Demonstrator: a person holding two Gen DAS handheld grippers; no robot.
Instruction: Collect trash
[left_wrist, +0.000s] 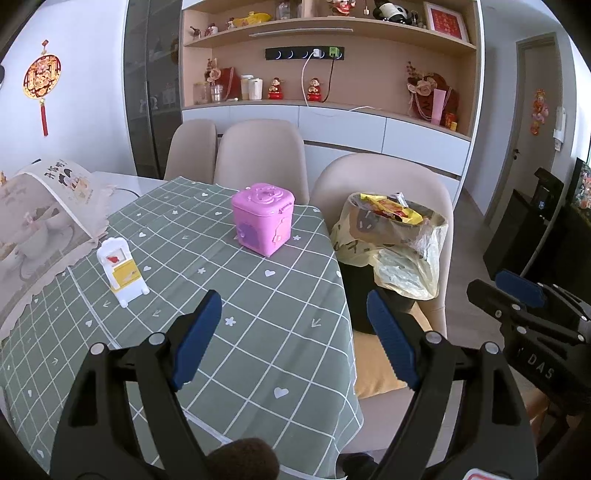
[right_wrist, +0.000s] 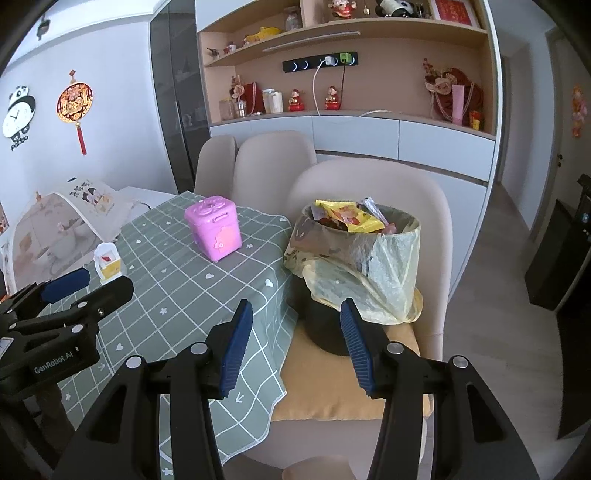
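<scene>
Left gripper (left_wrist: 293, 334): spread, empty — over tablecloth (left_wrist: 221, 295).
Right gripper (right_wrist: 295, 343): spread, empty.
Bin (right_wrist: 325, 328): twelve o'clock of right gripper — wrappers (right_wrist: 347, 216) inside.

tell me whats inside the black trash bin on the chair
The trash bin holds a yellowish bag liner folded over its rim, with a yellow snack wrapper and other crumpled packaging on top. Whatever lies deeper is covered by that top layer and the liner.

light: soft, even daylight, fairly bright | shadows: faint | glare: none strong | focus: sharp throughout | edges: heavy fisheye bending, black corner vignette
</scene>
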